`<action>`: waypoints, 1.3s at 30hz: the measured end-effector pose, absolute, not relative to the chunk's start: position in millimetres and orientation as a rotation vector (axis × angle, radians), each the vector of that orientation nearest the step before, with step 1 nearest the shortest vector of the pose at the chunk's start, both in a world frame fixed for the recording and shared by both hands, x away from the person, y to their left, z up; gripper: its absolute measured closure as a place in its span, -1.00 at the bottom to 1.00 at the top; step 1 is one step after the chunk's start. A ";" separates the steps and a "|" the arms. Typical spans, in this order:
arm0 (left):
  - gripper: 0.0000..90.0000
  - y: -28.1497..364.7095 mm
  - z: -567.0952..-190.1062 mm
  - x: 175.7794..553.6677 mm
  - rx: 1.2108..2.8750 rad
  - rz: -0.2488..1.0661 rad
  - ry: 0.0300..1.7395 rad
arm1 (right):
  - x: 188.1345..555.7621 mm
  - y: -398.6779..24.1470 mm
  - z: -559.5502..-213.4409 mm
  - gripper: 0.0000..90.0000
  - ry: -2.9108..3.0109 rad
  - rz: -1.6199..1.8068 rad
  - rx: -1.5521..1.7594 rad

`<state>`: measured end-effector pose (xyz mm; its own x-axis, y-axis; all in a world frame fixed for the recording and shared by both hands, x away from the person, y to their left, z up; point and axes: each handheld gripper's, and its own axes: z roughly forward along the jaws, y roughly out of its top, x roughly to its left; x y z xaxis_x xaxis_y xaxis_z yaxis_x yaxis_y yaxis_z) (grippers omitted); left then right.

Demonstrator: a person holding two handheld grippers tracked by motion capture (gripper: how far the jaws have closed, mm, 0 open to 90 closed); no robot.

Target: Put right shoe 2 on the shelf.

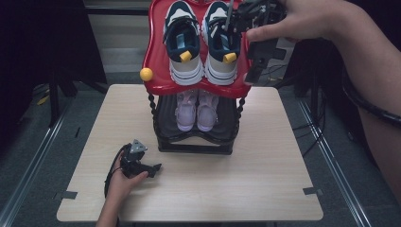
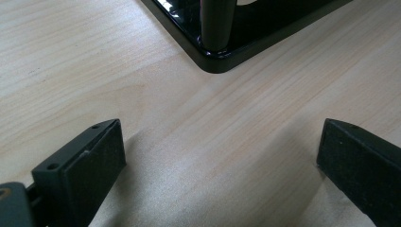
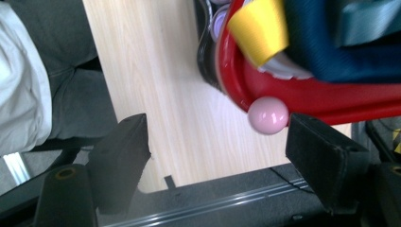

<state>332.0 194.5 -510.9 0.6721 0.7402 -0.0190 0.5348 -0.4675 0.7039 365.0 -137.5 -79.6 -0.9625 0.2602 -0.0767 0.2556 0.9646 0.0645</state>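
Both claws (image 2: 220, 156) (image 3: 217, 156) open, empty; pink shoes (image 1: 196, 111) half hidden under red shelf (image 1: 156, 52).

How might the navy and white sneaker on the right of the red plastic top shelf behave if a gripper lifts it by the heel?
The navy and white sneaker looks padded, so it would probably give slightly when squeezed. Lifted by the heel, its toe would likely droop.

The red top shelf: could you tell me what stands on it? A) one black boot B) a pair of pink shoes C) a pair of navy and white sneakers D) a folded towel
C: in the high view two navy and white sneakers stand side by side on the red shelf, each with a yellow heel tab, while the pink shoes sit on the black shelf below.
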 end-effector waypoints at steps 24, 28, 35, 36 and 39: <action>-0.97 194.7 -511.0 332.2 2.183 0.370 0.974 | 345.0 -181.2 -97.0 -0.50 3.058 -0.026 0.451; -0.97 194.9 -510.9 332.4 2.185 0.373 0.971 | 341.7 -191.3 -104.1 -0.50 3.056 -0.030 0.462; -0.97 195.1 -510.7 332.4 2.190 0.373 0.969 | 335.7 -205.7 -116.9 -0.50 3.052 -0.042 0.487; -0.97 194.9 -510.9 332.4 2.186 0.373 0.971 | 335.0 -207.5 -118.9 -0.50 3.051 -0.044 0.485; -0.97 195.1 -510.7 332.5 2.190 0.372 0.968 | 332.4 -212.5 -124.8 -0.50 3.048 -0.043 0.496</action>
